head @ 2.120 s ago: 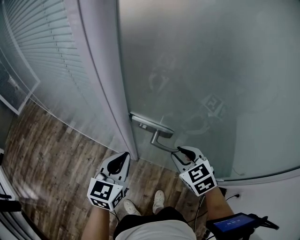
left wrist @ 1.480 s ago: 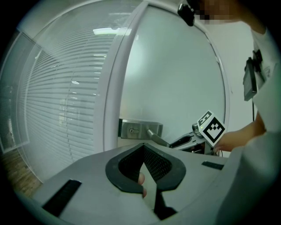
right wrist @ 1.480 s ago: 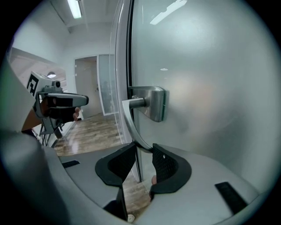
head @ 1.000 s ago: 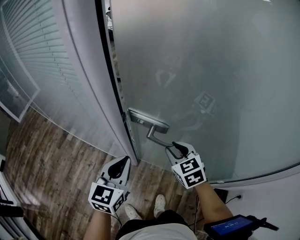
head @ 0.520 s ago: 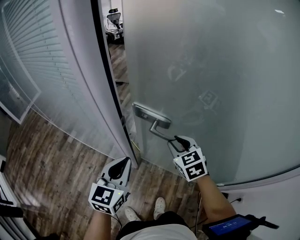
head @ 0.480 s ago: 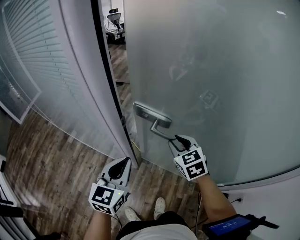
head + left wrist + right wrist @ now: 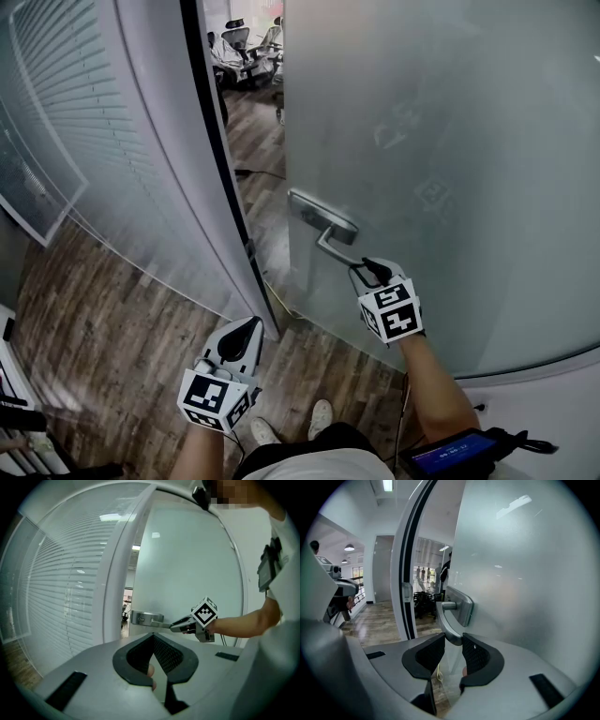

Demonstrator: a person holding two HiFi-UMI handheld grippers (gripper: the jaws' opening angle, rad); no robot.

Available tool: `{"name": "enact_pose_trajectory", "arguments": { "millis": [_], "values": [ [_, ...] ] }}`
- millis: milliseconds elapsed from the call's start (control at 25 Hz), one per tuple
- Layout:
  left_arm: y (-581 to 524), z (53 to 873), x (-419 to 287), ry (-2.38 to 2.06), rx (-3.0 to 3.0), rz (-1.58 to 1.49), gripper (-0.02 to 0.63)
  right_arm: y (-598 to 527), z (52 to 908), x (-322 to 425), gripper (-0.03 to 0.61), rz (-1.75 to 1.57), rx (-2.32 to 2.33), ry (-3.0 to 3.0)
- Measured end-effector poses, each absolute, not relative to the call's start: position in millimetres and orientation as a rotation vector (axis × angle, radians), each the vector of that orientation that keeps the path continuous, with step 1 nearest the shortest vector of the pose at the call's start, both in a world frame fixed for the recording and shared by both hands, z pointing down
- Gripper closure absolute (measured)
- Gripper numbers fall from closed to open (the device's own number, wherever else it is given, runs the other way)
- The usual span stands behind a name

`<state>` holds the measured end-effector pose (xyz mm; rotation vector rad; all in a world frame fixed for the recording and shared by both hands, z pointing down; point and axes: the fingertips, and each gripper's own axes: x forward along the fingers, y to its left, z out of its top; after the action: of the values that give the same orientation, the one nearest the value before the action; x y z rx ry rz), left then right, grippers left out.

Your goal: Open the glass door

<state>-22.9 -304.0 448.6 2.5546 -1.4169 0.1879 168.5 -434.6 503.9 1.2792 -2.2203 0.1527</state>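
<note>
Frosted glass door (image 7: pixel 441 141) fills the right of the head view and stands ajar, its free edge clear of the dark-edged door frame (image 7: pixel 214 178). Metal lever handle (image 7: pixel 336 246) sits on a backplate (image 7: pixel 323 216) near that free edge, with the lever running down toward the person. Right tongs (image 7: pixel 367 272) are on the lever's end. In the right gripper view the two black pads sit partly apart, one on each side of the curved lever handle (image 7: pixel 446 629), both pressed against it: a firm grip by the right tongs (image 7: pixel 453 644). The left gripper view shows the same hold from the side, the right tongs (image 7: pixel 180 626) meeting the lever handle (image 7: pixel 161 624) end-on. Left tongs (image 7: pixel 249 328) hang low by the person's left side, well apart from the door and pointed toward the foot of the frame; in their own view the left tongs (image 7: pixel 153 635) have their tips together with nothing between them. Through the gap, office chairs (image 7: pixel 246 47) stand on the floor beyond. Left of the frame is a glazed wall with horizontal blinds (image 7: pixel 66 112). Wood floor (image 7: pixel 103 319) lies underfoot, with pale shoes (image 7: pixel 319 412) at the bottom edge.
</note>
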Motion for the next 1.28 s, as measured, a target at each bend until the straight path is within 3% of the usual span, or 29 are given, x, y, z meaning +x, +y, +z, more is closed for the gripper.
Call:
{"name": "enact_pose_trajectory", "arguments": {
  "millis": [1280],
  "values": [
    [-342,450,-8,-1.489,2.503,0.176,0.615,-566,496,262,0.462,0.214,1.492,-2.111]
  ]
}}
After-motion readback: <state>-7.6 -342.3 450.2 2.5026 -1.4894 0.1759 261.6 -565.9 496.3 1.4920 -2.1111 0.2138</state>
